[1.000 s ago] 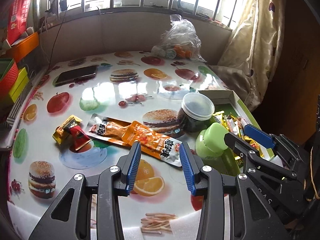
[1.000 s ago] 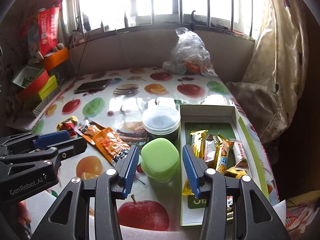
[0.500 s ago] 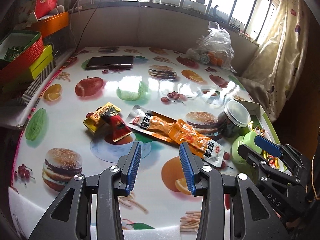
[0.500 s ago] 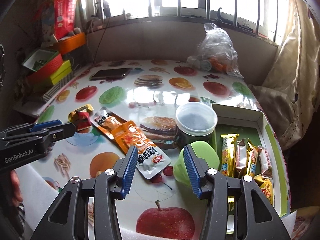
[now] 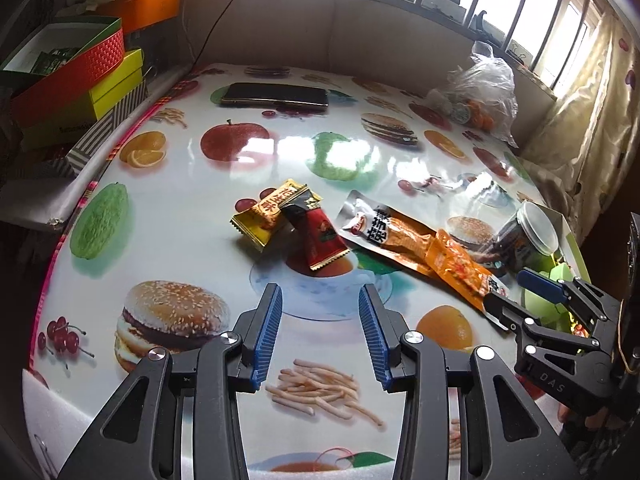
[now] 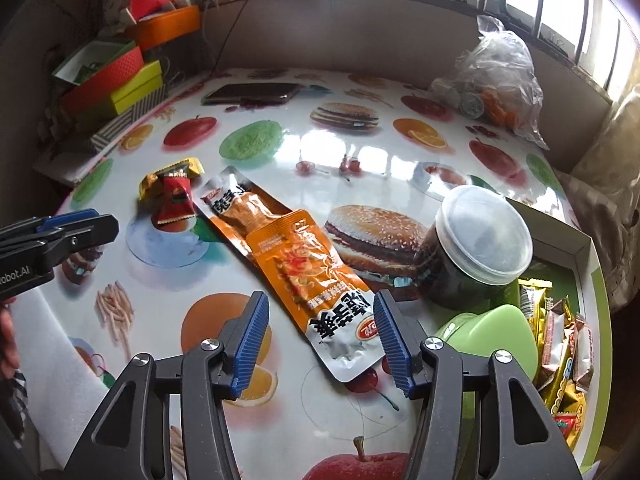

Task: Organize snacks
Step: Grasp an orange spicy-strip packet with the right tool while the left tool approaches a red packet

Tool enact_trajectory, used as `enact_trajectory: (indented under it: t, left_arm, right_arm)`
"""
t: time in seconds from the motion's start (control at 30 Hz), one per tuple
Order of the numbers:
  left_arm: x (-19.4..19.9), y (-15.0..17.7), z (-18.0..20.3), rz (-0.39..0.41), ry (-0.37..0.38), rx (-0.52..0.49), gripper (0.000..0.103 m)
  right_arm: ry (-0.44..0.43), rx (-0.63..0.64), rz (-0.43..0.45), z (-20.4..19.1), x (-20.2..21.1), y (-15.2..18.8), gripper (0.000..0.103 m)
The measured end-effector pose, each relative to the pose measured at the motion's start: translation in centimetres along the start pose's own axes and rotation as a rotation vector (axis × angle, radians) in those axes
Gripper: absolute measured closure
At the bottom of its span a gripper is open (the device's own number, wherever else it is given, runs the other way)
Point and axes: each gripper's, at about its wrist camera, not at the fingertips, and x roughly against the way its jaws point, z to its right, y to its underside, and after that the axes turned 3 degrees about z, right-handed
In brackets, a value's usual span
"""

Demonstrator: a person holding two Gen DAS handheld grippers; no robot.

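A shallow white box with a green inner wall (image 6: 591,276) is seen at the right edge of the table, and wrapped snack bars in gold and brown foil (image 6: 560,344) are packed inside it. Just beside the box a dark jar with a clear plastic lid (image 6: 480,240) stands upright, and a pale green lidded tub (image 6: 496,336) sits in front of it, touching the box edge. A knotted clear bag (image 6: 500,76) holding orange items is placed at the far side by the wall. Two long orange snack pouches (image 6: 296,260) are laid end to end, overlapping, their long axis running diagonally from the far left toward the near right; the silver end of the nearer pouch is pointed at the right gripper (image 6: 320,340). That gripper's jaws have just been opening and are held wide, with the pouch's near end lying between them but not pressed. A gold sachet (image 5: 264,216) and a red sachet (image 5: 320,232) are crossed over each other to the left of the pouches. The left gripper (image 5: 320,332) is held over bare tablecloth just short of the red sachet, jaws moderately apart with nothing in them. The table (image 5: 168,248) is covered in glossy cloth printed with burgers, fruit and fries. A dark phone (image 5: 276,94) lies at the far side, stacked coloured boxes (image 5: 80,76) are piled at the left, and barred windows and a curtain are seen behind.
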Motion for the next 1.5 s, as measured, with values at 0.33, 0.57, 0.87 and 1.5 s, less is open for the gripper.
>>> enact_trajectory:
  t: [0.33, 0.57, 0.87, 1.5]
  left_arm:
    - [-1.5, -0.3, -2.6, -0.023, -0.008, 0.055, 0.062]
    - [-2.6, -0.6, -3.7, -0.038, -0.015, 0.064, 0.062]
    - [-3.4, -0.8, -3.8, -0.051, 0.001, 0.074, 0.062]
    - [-5.2, -3.7, -1.5, -0.063, 0.069, 0.089, 0.062]
  right_arm:
    - [0.024, 0.120, -0.050, -1.9, -2.4, -1.0, 0.043]
    - [0.035, 0.150, -0.085, -2.4, -3.8, -1.2, 0.043]
    - [-0.037, 0.018, -0.130, -1.8, -4.1, -1.4, 0.042]
    - [-0.074, 0.163, -0.136, -3.8, -3.5, -0.8, 0.042]
